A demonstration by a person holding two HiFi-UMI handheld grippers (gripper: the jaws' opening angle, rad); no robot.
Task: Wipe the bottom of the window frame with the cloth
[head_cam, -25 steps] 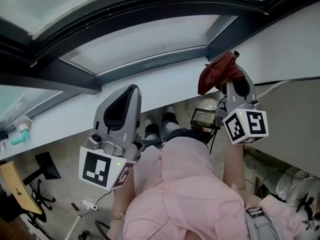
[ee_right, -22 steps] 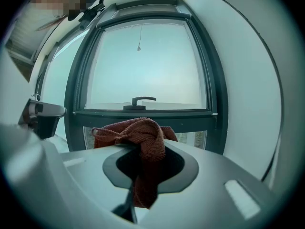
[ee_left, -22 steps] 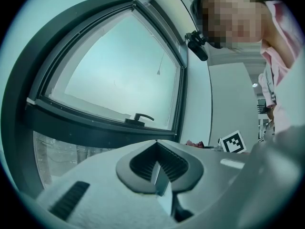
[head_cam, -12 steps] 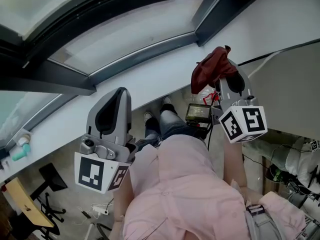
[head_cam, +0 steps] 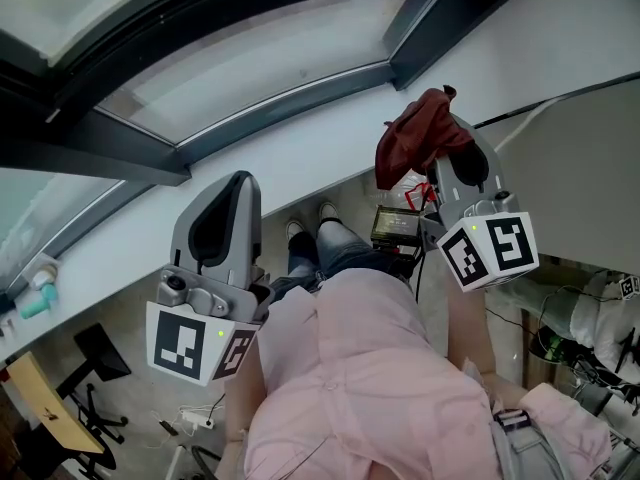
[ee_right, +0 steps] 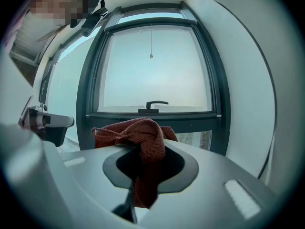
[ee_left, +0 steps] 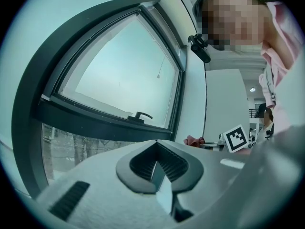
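Observation:
A dark red cloth (head_cam: 420,133) is bunched in my right gripper (head_cam: 452,158), whose jaws are shut on it; the same cloth (ee_right: 143,137) droops over the jaws in the right gripper view. Ahead of it is the dark window frame (ee_right: 157,116) with a black handle (ee_right: 153,104) on its bottom rail; cloth and frame stand apart. My left gripper (head_cam: 225,218) is lower left, jaws shut with nothing between them (ee_left: 155,168). The frame's bottom rail (head_cam: 270,103) runs across the top of the head view, above a white sill (head_cam: 300,173).
A white wall (head_cam: 560,38) flanks the window on the right. A teal object (head_cam: 40,293) lies on the sill at far left. Below, the person's pink clothing (head_cam: 370,378), office chairs and cables on the floor.
Over the last second both grippers drifted slightly left and the view tilted; the cloth stays clamped in the right gripper. Little moved in the last half second.

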